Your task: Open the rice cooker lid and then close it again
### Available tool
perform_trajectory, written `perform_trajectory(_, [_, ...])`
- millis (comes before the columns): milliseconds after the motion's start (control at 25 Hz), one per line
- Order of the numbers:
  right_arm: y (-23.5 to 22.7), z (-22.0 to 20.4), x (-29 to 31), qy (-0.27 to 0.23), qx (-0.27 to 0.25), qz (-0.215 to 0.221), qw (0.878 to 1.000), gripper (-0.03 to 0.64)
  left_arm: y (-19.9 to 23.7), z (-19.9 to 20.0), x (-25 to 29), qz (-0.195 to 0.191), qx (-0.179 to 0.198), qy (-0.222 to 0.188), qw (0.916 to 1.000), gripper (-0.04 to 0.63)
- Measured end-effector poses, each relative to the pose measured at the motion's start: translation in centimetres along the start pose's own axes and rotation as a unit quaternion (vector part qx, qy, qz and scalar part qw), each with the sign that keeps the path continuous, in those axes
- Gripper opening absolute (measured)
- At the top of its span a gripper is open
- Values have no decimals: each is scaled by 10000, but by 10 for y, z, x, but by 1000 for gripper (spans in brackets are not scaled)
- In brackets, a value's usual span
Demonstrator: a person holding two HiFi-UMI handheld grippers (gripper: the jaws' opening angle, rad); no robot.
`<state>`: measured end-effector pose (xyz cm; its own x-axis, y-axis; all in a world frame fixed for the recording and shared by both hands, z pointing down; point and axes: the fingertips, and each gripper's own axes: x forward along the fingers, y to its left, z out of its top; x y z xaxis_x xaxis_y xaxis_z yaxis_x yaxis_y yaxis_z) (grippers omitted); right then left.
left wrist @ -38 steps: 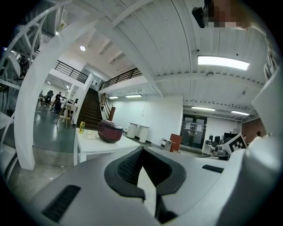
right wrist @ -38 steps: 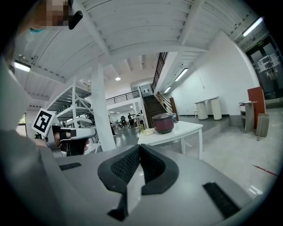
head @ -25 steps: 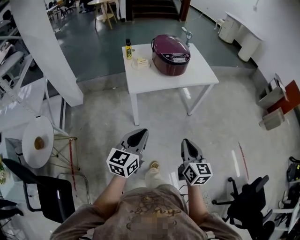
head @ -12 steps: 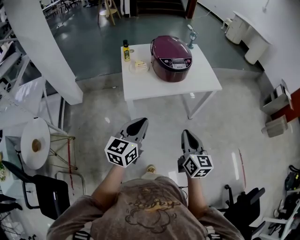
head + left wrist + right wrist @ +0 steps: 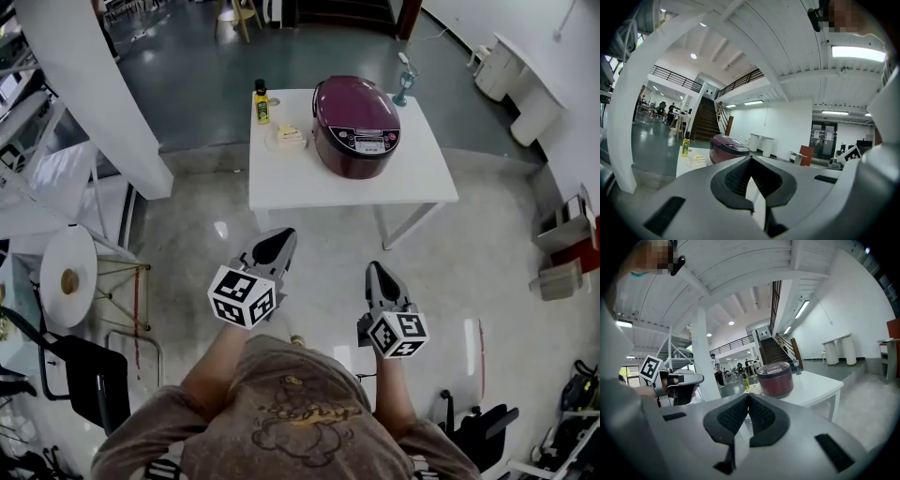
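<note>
A dark red rice cooker [image 5: 356, 127] with its lid down stands on a white table [image 5: 319, 183]; it also shows in the left gripper view [image 5: 727, 147] and the right gripper view [image 5: 775, 378]. My left gripper [image 5: 278, 239] and right gripper [image 5: 377, 271] are held over the floor, well short of the table. Both point toward the table, jaws together and nothing between them. In the left gripper view the left gripper [image 5: 750, 161] is shut, as is the right gripper [image 5: 748, 398] in its own view.
A yellow bottle [image 5: 262, 101] and a pale block on a plate [image 5: 289, 138] sit on the table's left part, a small glass item [image 5: 405, 86] at its far right. A white pillar [image 5: 94, 94], a round side table [image 5: 67, 277] and black chairs [image 5: 89, 375] stand around.
Both grippers and the person have moved forward toward the table; the table and cooker now lie closer in the head view. Both grippers stay shut.
</note>
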<state>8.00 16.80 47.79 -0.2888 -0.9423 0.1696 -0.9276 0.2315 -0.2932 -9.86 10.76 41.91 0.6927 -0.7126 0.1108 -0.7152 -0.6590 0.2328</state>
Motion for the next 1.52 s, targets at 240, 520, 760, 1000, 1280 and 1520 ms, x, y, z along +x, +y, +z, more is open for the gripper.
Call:
perform_trajectory(240, [-18, 2, 35, 54, 21, 60, 10000, 2, 24, -2, 27, 119, -110, 4, 9999, 20])
perform_trajectory(520, [-44, 19, 88, -20, 28, -26, 10000, 2, 55, 10, 82, -3, -179, -49, 9998, 20])
perform_trajectory(760, [-62, 48, 136, -69, -40, -58, 10000, 2, 83, 34, 139, -158, -258, -136, 9995, 20])
perform_trajectory(1000, [-84, 71, 180, -45, -91, -211, 9997, 2, 111, 53, 188, -301, -318, -133, 9990, 20])
perform_trajectory(1280, [-100, 97, 227, -74, -89, -358, 9993, 2, 139, 68, 241, -480, -315, -15, 9984, 20])
perform_trajectory(1520, [-113, 117, 257, -135, -45, -386, 9992, 2, 156, 78, 281, -624, -297, 27, 9976, 20])
